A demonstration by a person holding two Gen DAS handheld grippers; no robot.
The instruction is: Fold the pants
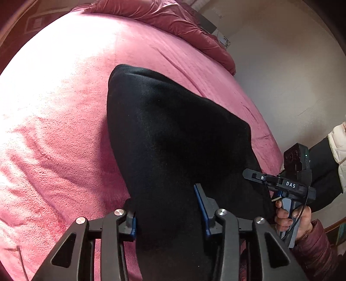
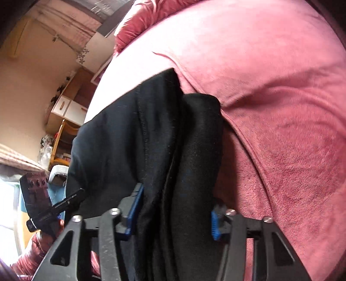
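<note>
Pink plush bedspread (image 1: 64, 108), rumpled pink duvet (image 1: 173, 19), wooden shelves (image 2: 69, 103)

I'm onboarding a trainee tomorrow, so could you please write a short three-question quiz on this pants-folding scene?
1. True or false: the black pants lie on a pink blanket.
2. What sits between the fingers of the left gripper? A) blanket B) pants C) nothing
3. Fill in: the right gripper has ____ cloth between its blue pads.

Key: 1 true; 2 B; 3 black.
</note>
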